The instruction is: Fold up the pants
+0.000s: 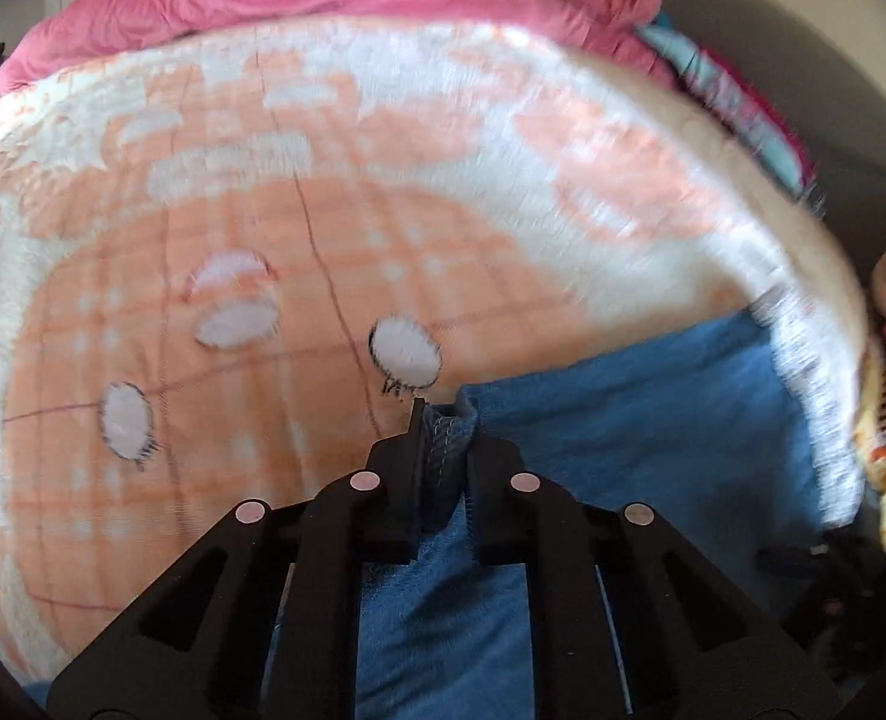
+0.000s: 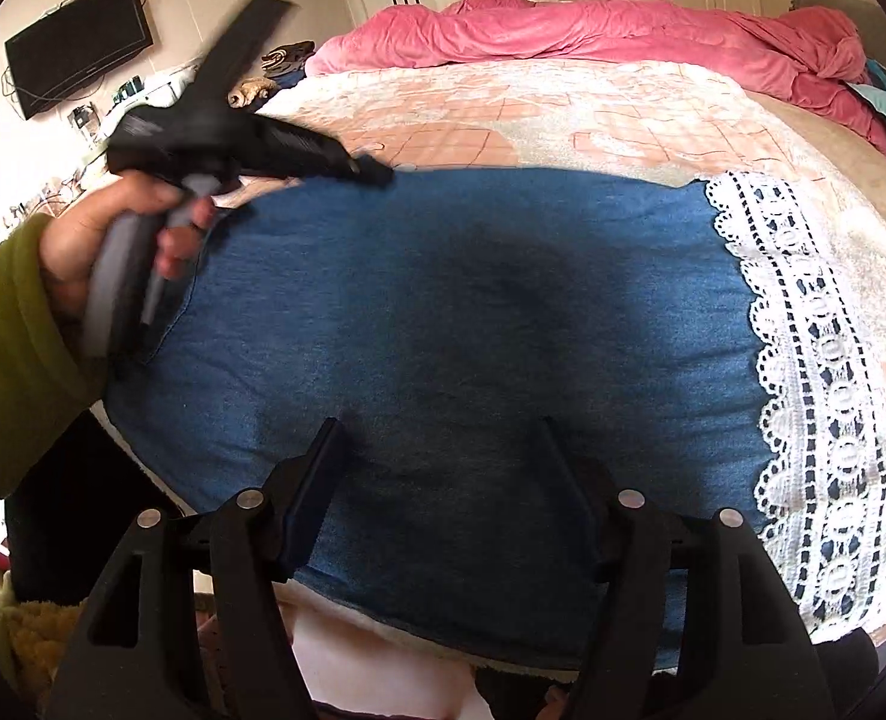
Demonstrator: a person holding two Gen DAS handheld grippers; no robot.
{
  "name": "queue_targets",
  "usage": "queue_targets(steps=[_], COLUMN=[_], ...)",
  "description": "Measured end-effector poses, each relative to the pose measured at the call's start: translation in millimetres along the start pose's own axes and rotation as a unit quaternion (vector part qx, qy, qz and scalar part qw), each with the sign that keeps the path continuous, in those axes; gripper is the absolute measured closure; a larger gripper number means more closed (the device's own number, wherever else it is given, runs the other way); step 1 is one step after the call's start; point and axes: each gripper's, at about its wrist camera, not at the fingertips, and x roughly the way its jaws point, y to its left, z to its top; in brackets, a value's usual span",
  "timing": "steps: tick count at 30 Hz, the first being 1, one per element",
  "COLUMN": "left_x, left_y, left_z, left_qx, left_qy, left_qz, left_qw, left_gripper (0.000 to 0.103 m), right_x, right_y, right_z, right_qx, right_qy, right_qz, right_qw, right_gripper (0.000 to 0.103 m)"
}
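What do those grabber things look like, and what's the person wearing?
Both grabbers are black plastic. The right gripper and left gripper have flat fingers on cut-out arms with round silver studs. The left one has a grey handle. The person's sleeve is olive green.

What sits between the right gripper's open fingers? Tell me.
Only the blue denim pants, lying flat beneath the open right gripper; the right wrist view shows it.

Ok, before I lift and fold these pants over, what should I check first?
1. Left hand-held gripper shut on the denim pants edge: ok.
2. Right hand-held gripper gripping the near edge: not ok, jaws open over the fabric.
3. Pants lying flat on the blanket: ok.
4. Lace hem free of both grippers: ok.
5. Both fabric layers caught in the left grip: cannot tell.
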Motion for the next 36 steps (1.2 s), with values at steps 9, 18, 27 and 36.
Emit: queue_targets(steps=[9,18,27,36], left_x=[-60,-65,-53,-53], left_y=[-7,-26,-13,-17], left_z=[-19,-84,-94,-98], left_qx=[0.019,0.037,0.024,0.026], left_qy=[-0.084,-0.093,-0.105,-0.110], left_qz=[0.017,0.053,0.045,0.046], left_qw=[0.9962,0.9935,0.9932,0.9926], left_gripper=[0.067,0.059,0.055,0.053], right_x=[-39,-53,19,11], right_y=[-20,-142,-185,-156], right_z=[13,84,94,89], right_qx=[0.022,0.110,0.138,0.072], right_qy=[-0.052,-0.067,0.003,-0.007], right_qz=[0.019,-0.060,-0.032,-0.038], right_qw=[0.998,0.990,0.990,0.997], right_gripper=[0.039,0.039,0.053,0.084])
